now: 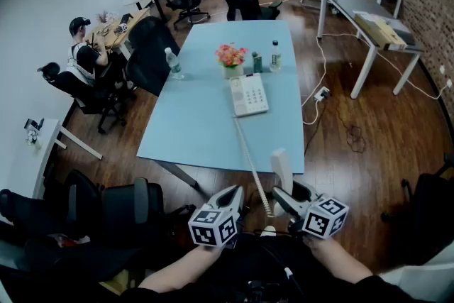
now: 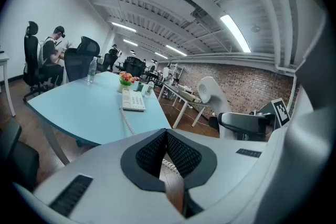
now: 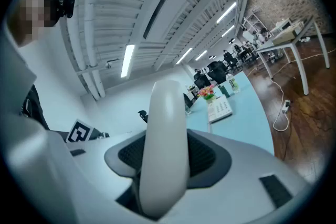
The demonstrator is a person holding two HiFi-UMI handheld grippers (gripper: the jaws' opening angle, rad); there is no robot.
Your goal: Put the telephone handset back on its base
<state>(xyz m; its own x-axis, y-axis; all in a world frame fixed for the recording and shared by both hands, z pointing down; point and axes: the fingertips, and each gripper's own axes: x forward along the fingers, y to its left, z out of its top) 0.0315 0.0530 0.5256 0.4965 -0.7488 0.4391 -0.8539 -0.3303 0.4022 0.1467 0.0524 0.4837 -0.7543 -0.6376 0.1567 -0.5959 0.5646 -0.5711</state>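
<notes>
Head view: the handset (image 1: 281, 168) is standing roughly upright, long axis up and down, off the near edge of the table (image 1: 191, 131). Its coiled cord (image 1: 250, 160) is running back to the base (image 1: 248, 94), which is sitting well apart on the table.

Left gripper view: the left tongs (image 2: 166, 135) are pressing together on nothing, and only here is the handset (image 2: 210, 93) showing from the side.

Right gripper view: the right tongs (image 3: 165, 157) are standing wide, pinching the handset (image 3: 167, 123) around its middle.
</notes>
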